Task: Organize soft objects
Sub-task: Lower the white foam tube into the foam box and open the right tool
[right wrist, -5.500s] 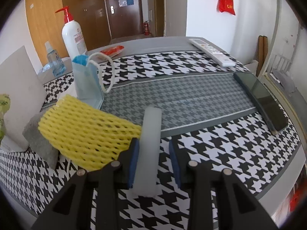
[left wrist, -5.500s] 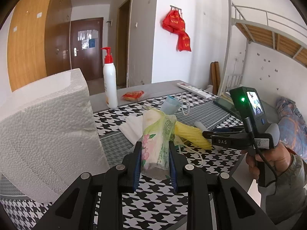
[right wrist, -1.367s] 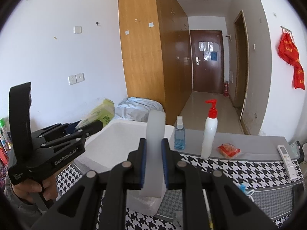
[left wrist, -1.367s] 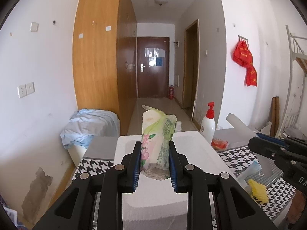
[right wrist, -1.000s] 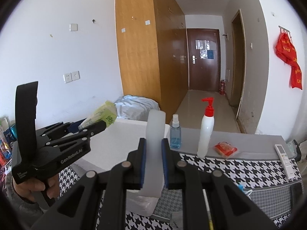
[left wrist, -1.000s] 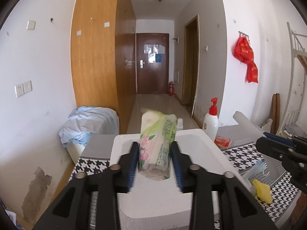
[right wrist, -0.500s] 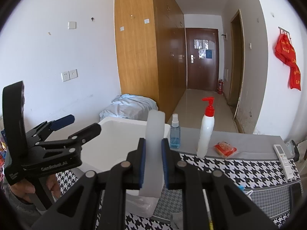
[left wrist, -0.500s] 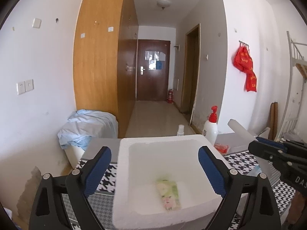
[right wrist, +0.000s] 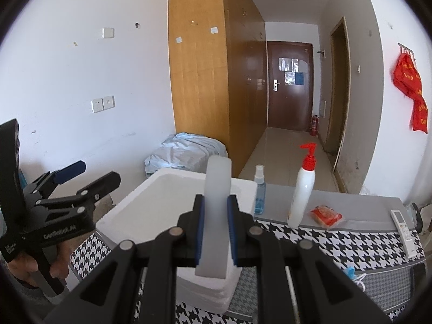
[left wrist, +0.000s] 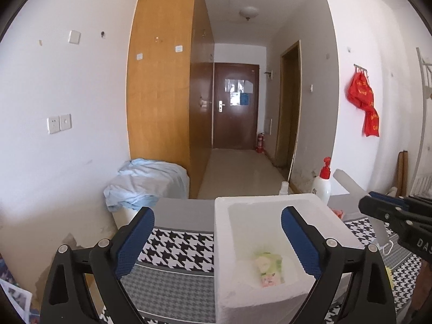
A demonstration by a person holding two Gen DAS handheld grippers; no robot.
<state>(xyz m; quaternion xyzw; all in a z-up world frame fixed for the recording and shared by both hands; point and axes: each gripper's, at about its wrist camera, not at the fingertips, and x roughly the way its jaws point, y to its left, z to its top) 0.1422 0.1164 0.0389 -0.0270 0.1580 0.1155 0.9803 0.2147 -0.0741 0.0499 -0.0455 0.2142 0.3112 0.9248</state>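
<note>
My left gripper (left wrist: 216, 213) stands wide open with nothing between its blue pads. It hangs over the near left rim of a white foam box (left wrist: 270, 198). A green flowered tissue pack (left wrist: 268, 268) lies loose on the box floor. My right gripper (right wrist: 216, 199) is shut on a white foam strip (right wrist: 218, 178), held upright above the box (right wrist: 162, 189). In the right wrist view the left gripper (right wrist: 90, 175) shows at the left, held by a hand. In the left wrist view the right gripper (left wrist: 378, 208) enters from the right with the strip (left wrist: 348, 183).
The box sits on a houndstooth tablecloth (left wrist: 175, 245). Behind it stand a red-capped pump bottle (right wrist: 302, 197) and a small spray bottle (right wrist: 259, 194). A red packet (right wrist: 325, 216), a remote (right wrist: 403, 228) and a blue face mask (right wrist: 351, 272) lie to the right.
The left jaws opened and the tissue pack dropped into the foam box. The left gripper then drifted left, so the box now sits right of centre. The right gripper keeps its hold.
</note>
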